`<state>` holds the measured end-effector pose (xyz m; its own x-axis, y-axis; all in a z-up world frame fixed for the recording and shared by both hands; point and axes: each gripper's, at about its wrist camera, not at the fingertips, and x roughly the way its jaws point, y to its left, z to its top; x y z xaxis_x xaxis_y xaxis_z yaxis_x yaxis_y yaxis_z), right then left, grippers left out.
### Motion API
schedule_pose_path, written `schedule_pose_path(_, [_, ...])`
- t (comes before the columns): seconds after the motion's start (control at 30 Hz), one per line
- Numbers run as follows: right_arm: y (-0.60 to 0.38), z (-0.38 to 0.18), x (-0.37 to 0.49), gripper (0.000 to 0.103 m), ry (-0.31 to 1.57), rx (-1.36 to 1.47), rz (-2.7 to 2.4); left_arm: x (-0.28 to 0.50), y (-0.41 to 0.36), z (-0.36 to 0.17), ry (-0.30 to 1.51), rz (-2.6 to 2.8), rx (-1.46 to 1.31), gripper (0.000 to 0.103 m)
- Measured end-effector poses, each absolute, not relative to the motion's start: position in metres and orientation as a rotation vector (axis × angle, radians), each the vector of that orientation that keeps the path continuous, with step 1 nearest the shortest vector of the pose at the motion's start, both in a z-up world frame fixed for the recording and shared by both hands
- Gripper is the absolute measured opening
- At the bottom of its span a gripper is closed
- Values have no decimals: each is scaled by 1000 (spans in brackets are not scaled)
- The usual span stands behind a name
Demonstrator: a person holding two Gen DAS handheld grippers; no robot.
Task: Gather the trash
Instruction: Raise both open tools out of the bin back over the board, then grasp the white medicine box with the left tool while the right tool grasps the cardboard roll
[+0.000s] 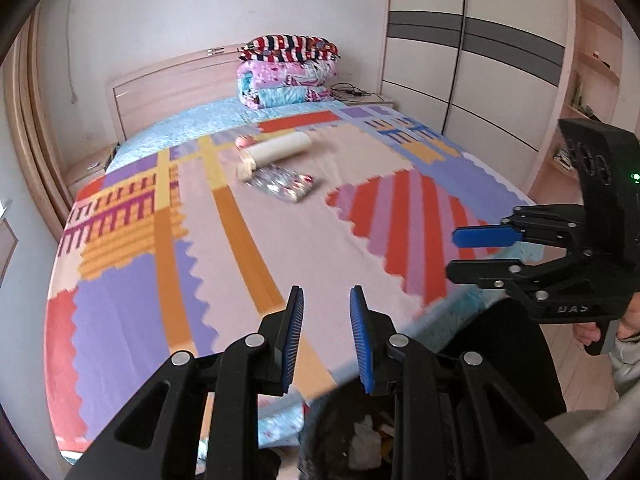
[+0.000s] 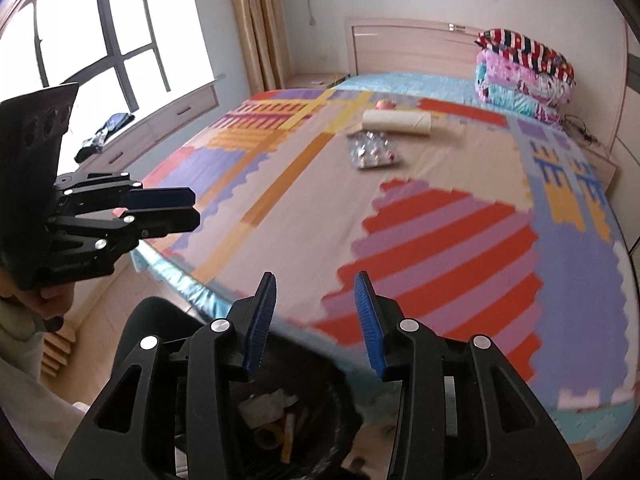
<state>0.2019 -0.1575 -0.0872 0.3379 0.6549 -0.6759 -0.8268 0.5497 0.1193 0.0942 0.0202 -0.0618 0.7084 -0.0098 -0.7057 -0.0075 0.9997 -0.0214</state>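
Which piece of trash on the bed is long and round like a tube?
The cardboard tube, lying on its side. The shiny wrapper beside it is flat and crinkly.

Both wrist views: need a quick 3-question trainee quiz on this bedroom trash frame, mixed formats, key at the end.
1. True or false: the cardboard tube lies on the bed, not in the black trash bin.
2. Multiple choice: the shiny foil wrapper lies A) inside the bin, B) on the bed beside the tube, nearer the cameras, C) between the right gripper pads.
3. Fill in: neither the left gripper nor the right one holds ____.

Key
1. True.
2. B.
3. Anything; both stand open and empty above the bin, which already has paper scraps in it.
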Motion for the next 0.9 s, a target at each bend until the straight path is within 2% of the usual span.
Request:
schedule_pose_path(0.1, [-151, -79, 214, 41, 717, -297, 968, 108, 31, -60, 782, 10, -26, 23])
schedule_pose_path(0.2, [-145, -75, 225, 49, 718, -316, 988, 118, 37, -60, 784, 23, -18, 23])
schedule_pose_path(0.43, [-123, -62, 257, 49, 649, -440, 990, 149, 58, -64, 798, 24, -59, 23])
schedule_pose_path(0.47, [-121, -60, 261, 49, 640, -447, 1004, 154, 63, -66, 800, 20, -80, 33])
schedule_pose_path(0.5, [-118, -58, 265, 49, 634, -454, 1016, 158, 66, -67, 800, 19, -95, 52])
schedule_pose_path(0.53, [-114, -56, 272, 49, 626, -470, 1024, 163, 71, -68, 793, 15, -111, 57])
schedule_pose_path(0.9, [-63, -62, 325, 49, 527, -751, 1056, 214, 101, -76, 799, 17, -131, 58])
